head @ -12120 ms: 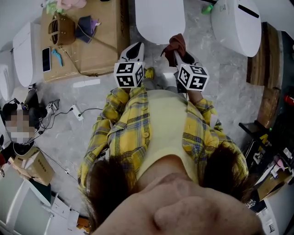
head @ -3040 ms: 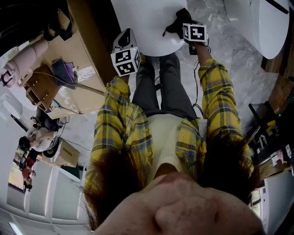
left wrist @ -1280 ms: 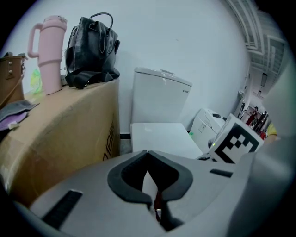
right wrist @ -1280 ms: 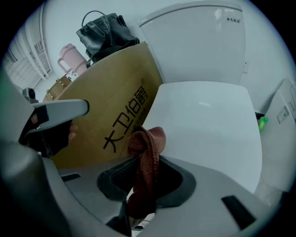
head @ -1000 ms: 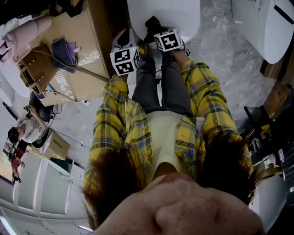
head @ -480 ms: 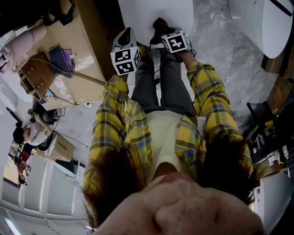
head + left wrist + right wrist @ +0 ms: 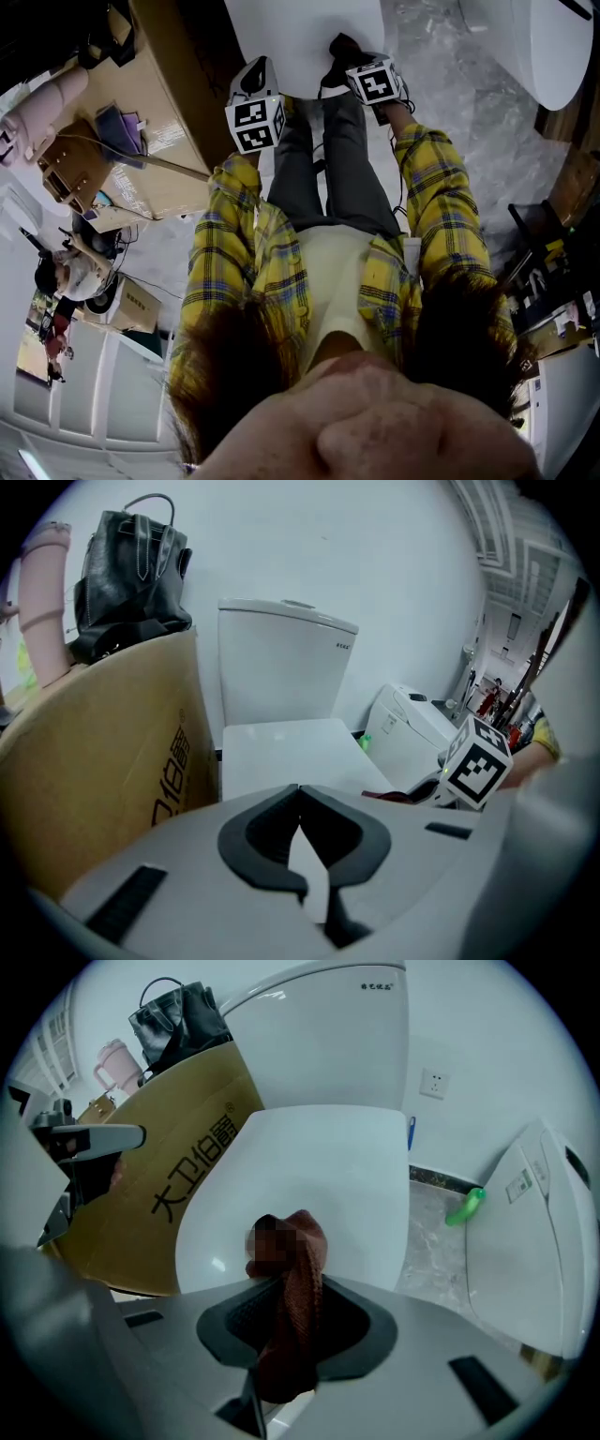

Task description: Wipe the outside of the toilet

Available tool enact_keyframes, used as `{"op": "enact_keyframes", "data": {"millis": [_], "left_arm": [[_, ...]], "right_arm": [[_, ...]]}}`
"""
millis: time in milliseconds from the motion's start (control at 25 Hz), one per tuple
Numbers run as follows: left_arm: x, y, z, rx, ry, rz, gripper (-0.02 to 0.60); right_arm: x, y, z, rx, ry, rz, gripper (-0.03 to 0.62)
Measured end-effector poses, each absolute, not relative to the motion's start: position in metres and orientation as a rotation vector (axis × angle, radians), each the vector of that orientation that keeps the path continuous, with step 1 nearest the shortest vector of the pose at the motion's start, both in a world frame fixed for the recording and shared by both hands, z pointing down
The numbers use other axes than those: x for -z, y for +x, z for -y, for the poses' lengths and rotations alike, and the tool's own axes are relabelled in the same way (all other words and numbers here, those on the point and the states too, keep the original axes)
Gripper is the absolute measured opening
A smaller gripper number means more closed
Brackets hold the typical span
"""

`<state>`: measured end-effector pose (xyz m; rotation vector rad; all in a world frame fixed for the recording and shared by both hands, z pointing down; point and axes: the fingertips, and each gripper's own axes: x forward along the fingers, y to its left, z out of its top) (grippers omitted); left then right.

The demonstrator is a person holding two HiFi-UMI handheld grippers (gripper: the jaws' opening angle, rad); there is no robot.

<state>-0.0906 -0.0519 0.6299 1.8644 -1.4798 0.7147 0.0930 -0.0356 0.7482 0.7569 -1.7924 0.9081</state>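
Toilet [image 7: 300, 37] at the top of head view, lid down. Left gripper [image 7: 255, 75] and right gripper [image 7: 349, 61] both at its front edge, cloth [image 7: 337, 45] maybe touching it. Left gripper view: pressed together on nothing, beside the cardboard box [image 7: 94, 761]. Right gripper view: pinching the brown cloth, right over the lid.

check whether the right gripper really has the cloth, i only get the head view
Observer: Yes, in the right gripper view the right gripper has its jaws shut on the brown cloth.
Operator: left one holding anything
Observer: No, the left gripper is shut with nothing between its jaws.
Operator: anything on the floor by the toilet
Observer: A green bottle sits on the floor, right of the toilet in that view.
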Motion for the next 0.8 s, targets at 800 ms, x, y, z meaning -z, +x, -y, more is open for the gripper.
{"op": "enact_keyframes", "data": {"millis": [800], "left_arm": [[-0.632,-0.077,0.060,-0.739,1.889,1.452,0.008]], "right_arm": [[-0.752,0.145,0.062,-0.847,0.789,1.745,0.117]]}}
